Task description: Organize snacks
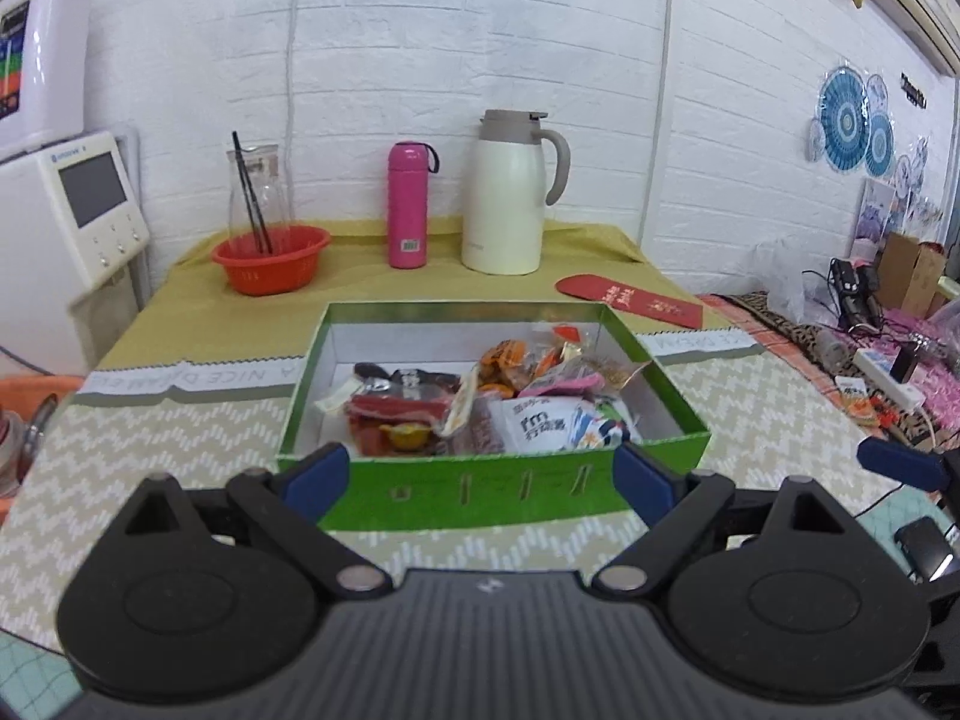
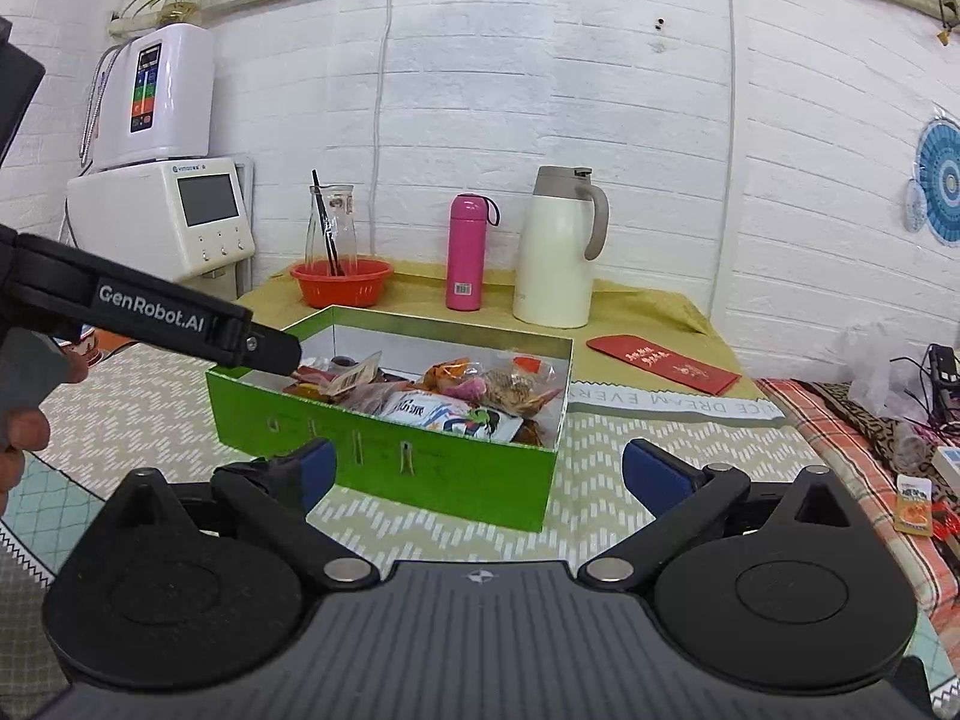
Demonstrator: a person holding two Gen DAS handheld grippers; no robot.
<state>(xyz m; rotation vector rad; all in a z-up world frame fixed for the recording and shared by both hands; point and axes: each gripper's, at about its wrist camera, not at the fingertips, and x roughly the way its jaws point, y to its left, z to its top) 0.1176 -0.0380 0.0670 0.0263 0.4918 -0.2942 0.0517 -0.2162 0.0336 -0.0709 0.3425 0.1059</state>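
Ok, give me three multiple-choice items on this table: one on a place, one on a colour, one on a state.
1. Where are the snack packets?
A. in the green box
B. in the red basket
C. on the red envelope

2. What colour is the small flask beside the white thermos jug?
A. blue
B. pink
C. black

3. How does the left hand-held gripper stand?
A. shut on a packet
B. shut, empty
C. open, empty

A: packets lie inside the box walls.
B: its body is pink.
C: its blue pads sit wide apart, gripping nothing.
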